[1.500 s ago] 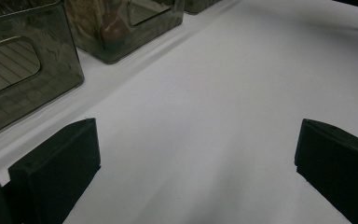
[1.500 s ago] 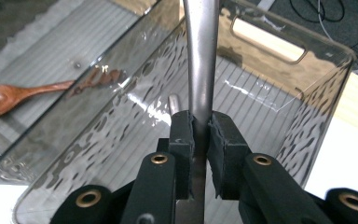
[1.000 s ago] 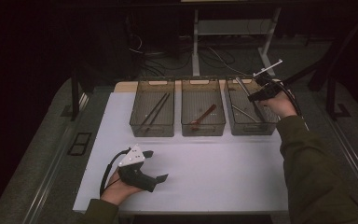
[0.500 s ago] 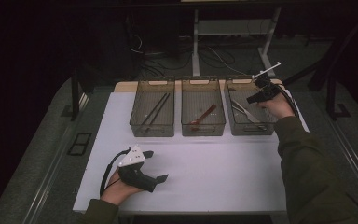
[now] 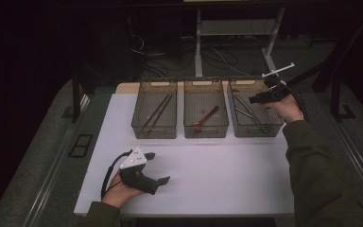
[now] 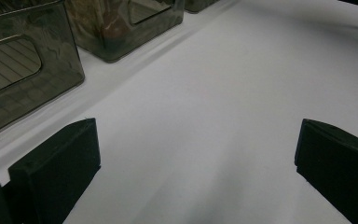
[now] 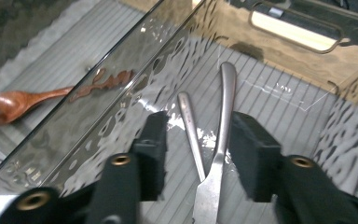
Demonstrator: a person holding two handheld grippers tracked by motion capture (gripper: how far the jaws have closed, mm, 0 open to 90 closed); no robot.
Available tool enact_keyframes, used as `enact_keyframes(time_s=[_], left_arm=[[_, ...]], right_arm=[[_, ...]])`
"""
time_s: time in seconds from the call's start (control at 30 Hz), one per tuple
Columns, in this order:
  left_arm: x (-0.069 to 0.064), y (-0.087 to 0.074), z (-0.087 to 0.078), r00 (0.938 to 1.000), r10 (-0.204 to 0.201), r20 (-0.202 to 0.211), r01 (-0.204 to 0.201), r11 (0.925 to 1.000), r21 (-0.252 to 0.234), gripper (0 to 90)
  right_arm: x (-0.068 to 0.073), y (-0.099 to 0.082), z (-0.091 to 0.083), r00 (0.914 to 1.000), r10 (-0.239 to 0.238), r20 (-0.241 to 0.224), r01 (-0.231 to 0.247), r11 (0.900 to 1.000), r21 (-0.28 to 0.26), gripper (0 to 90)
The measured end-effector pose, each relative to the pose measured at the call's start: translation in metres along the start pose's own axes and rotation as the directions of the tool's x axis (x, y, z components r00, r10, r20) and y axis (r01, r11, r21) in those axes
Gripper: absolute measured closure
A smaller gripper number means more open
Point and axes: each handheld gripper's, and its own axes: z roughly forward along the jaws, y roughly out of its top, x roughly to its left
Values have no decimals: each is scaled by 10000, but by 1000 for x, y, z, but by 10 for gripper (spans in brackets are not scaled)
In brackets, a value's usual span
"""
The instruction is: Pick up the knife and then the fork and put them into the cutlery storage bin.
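Note:
Three smoky clear bins stand in a row at the back of the white table (image 5: 227, 170). My right gripper (image 5: 260, 98) (image 7: 198, 135) hovers over the right bin (image 5: 256, 129). Its jaws have just been opening and now stand apart. Two metal utensils (image 7: 226, 102) (image 5: 245, 111) lie on the bin's ribbed floor in the gap between the jaws, and the pads do not touch them. At the front left my left gripper (image 5: 158, 168) (image 6: 198, 149) rests on the table in a hand, wide open and empty.
The middle bin (image 5: 205, 131) holds a wooden spoon (image 5: 207, 117) (image 7: 14, 102). Dark chopsticks (image 5: 157, 112) lie in the left bin (image 5: 153, 132). A cable loops from the left gripper toward the table's front edge. Dark floor, cables and table legs lie beyond.
The right gripper's jaws have parted over the right bin, and a metal utensil now lies loose on the bin floor beneath them. The left gripper has stayed where it was.

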Motion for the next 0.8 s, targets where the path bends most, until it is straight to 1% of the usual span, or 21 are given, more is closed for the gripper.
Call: enact_keyframes(time_s=[0.17,0.23,0.3,0.33,0.37,0.47,0.63,0.7,0.8], left_arm=[[0,0,0,10000,17,0,-17,10000,11,0],[1,0,1,10000,34,19,-34,10000,15,0],[1,0,1,10000,39,40,-39,10000,16,0],[2,0,1,10000,24,39,-24,10000,1,0],[2,0,1,10000,13,37,-13,10000,-27,0],[3,0,1,10000,1,34,-1,10000,-30,0],[5,1,1,10000,-87,9,87,9999,-106,0],[6,1,2,9999,-106,-14,106,9998,-149,0],[7,1,2,9999,-129,-25,129,9999,-113,0]], right_arm=[[-3,-6,-5,9999,54,-116,-59,9990,-433,426],[-3,-8,-7,9999,9,-102,-16,9980,-637,406],[-2,-11,-9,9999,-14,-121,2,9952,-978,369],[-1,-12,-10,10000,57,-75,-65,9935,-1133,354],[-1,-13,-10,10000,36,81,-26,9921,-1252,341],[4,-16,-11,9983,-145,557,217,9912,-1308,304],[8,-20,-15,9996,-48,295,96,9859,-1671,274],[10,-22,-16,9997,-97,212,134,9829,-1839,259],[14,-25,-18,9997,-183,142,207,9805,-1954,251]])
